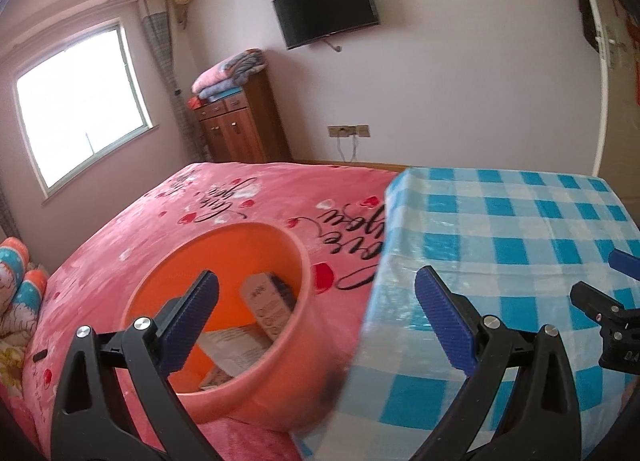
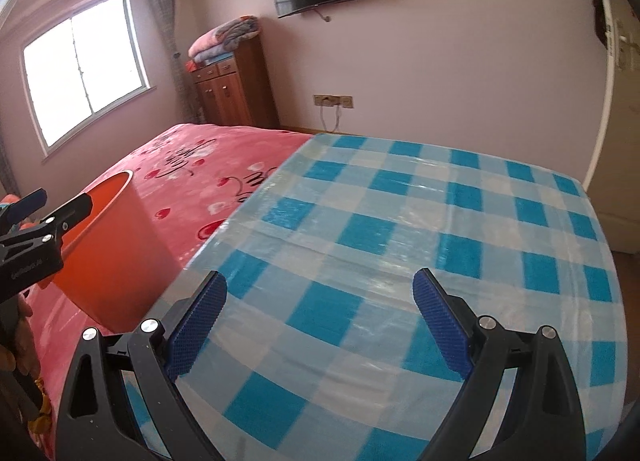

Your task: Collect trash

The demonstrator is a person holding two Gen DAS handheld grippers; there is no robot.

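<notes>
An orange bin [image 1: 276, 377] stands on the pink bedspread beside the checked table. Inside it lie a white and dark carton [image 1: 266, 307] and flat paper packaging [image 1: 236, 349]. My left gripper [image 1: 320, 321] is open and empty, hovering over the bin's rim and the table's left edge. My right gripper [image 2: 320, 321] is open and empty above the blue checked tablecloth [image 2: 400, 241]. The bin also shows in the right wrist view [image 2: 108, 245], with the left gripper [image 2: 36, 229] at its near side. The right gripper's tip shows in the left wrist view [image 1: 612, 301].
A bed with a pink heart-print cover [image 1: 180, 221] lies left of the table. A wooden cabinet [image 1: 240, 125] with folded blankets stands by the window. A TV [image 1: 326, 5] hangs on the wall. A door [image 2: 616, 141] is at the right.
</notes>
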